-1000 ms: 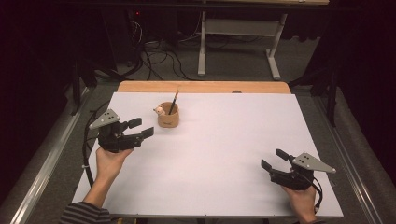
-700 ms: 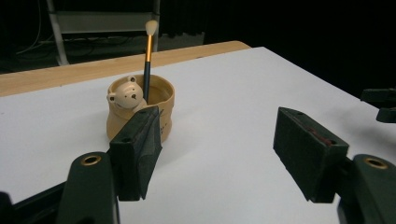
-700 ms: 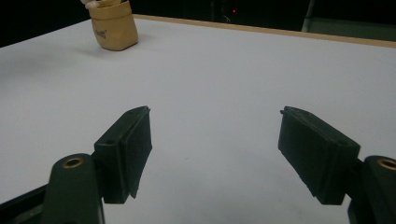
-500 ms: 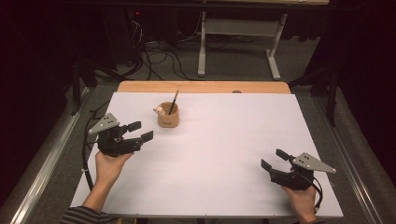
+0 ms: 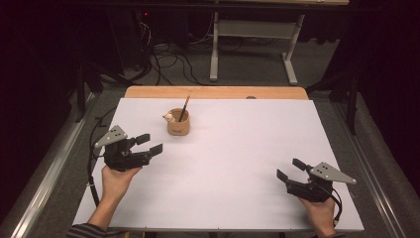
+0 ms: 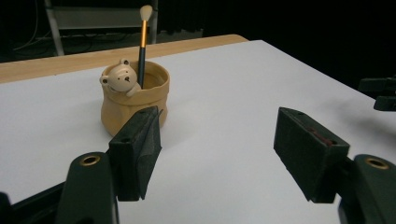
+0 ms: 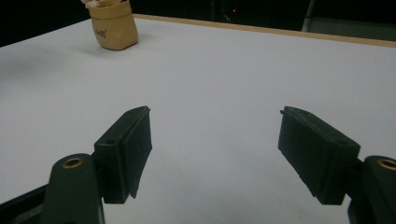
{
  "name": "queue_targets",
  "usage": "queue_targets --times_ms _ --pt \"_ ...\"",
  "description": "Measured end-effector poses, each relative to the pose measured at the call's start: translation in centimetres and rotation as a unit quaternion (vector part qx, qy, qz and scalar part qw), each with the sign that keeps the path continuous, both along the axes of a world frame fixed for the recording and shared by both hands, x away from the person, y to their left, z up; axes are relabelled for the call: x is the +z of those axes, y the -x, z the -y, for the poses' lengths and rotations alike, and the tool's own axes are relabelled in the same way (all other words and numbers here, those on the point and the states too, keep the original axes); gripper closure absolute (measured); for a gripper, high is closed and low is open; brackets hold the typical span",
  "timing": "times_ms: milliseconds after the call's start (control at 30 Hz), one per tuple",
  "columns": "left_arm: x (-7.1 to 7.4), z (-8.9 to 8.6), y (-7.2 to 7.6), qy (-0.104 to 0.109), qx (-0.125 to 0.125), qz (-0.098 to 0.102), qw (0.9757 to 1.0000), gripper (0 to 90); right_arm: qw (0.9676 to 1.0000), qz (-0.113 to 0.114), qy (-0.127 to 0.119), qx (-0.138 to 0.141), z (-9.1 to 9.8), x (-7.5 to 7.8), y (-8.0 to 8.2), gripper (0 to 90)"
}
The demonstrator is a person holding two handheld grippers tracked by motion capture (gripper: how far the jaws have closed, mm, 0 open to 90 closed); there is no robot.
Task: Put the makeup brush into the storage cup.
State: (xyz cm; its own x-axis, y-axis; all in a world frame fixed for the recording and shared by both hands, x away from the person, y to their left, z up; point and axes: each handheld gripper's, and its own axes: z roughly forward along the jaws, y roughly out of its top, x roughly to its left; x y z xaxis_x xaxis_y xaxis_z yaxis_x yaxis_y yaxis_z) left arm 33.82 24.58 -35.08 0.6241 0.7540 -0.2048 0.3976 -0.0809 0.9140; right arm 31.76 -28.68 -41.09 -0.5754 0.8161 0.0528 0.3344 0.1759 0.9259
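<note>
A tan pouch-shaped cup with a small bear figure on its rim stands on the white tabletop, left of centre toward the back. A thin brush stands upright in it. My left gripper hovers just to the near left of the cup, open and holding nothing. In the left gripper view the cup and brush sit just beyond the left pad of my left gripper. My right gripper rests open near the front right, far from the cup; my right gripper has bare table between its pads.
A strip of bare wood runs along the table's far edge. Beyond it, on the floor, are cables and a grey desk frame. Metal rails flank the table on both sides. The other gripper shows far off at the right edge.
My left gripper has drawn back a little toward the person, away from the cup. The right gripper has stayed in place. Both stay open.
</note>
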Motion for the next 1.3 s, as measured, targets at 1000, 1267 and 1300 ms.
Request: queue_targets --times_ms 1000,1267,1300 --pt "-2.2 1.1 0.7 -0.017 -0.002 -0.005 0.9998 31.7 1.0 -0.001 -0.001 0.001 0.0 0.0 0.0 27.4" --pt "-2.8 1.4 0.6 -0.02 -0.005 -0.01 0.9997 31.6 1.0 -0.001 -0.001 0.001 0.0 0.0 0.0 27.4" --pt "-2.8 1.5 0.6 -0.02 -0.005 -0.01 0.9997 31.6 1.0 -0.001 -0.001 0.002 0.0 0.0 0.0 27.4"
